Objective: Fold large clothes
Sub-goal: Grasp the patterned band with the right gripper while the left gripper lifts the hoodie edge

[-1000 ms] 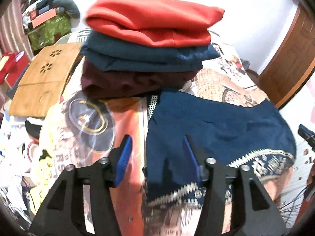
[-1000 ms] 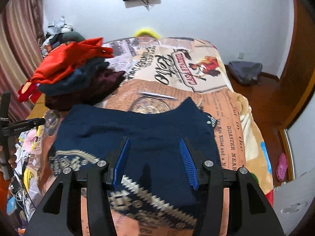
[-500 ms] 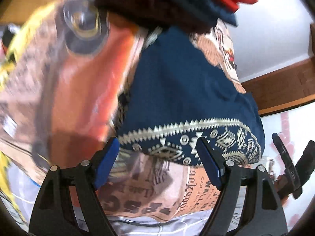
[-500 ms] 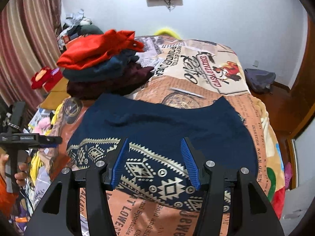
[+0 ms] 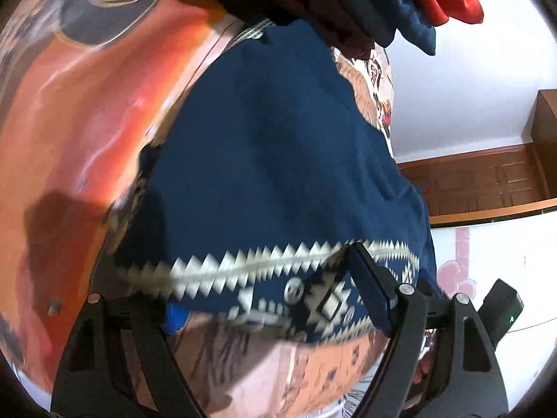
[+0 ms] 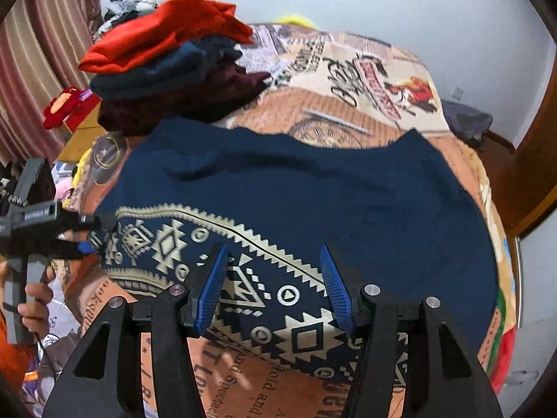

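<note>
A navy garment [image 6: 313, 195] with a cream patterned hem band [image 6: 167, 240] lies folded flat on the printed bedspread [image 6: 348, 80]. It also fills the left wrist view [image 5: 271, 160]. My left gripper [image 5: 268, 299] is open at the hem's left corner, one jaw above the cloth and one below it. It shows from the side in the right wrist view [image 6: 83, 237]. My right gripper [image 6: 271, 278] is open and empty, hovering over the hem near the bed's front edge.
A stack of folded clothes, red [image 6: 160, 31] on dark blue on maroon [image 6: 181, 104], sits at the bed's back left, touching the garment's far corner. A wooden board [image 6: 80, 136] and clutter lie left of the bed. A brown door [image 5: 487, 177] is to the right.
My left gripper has dropped low and pushed forward onto the hem's left corner, so the cloth now sits between its jaws. My right gripper drew back slightly, showing more hem.
</note>
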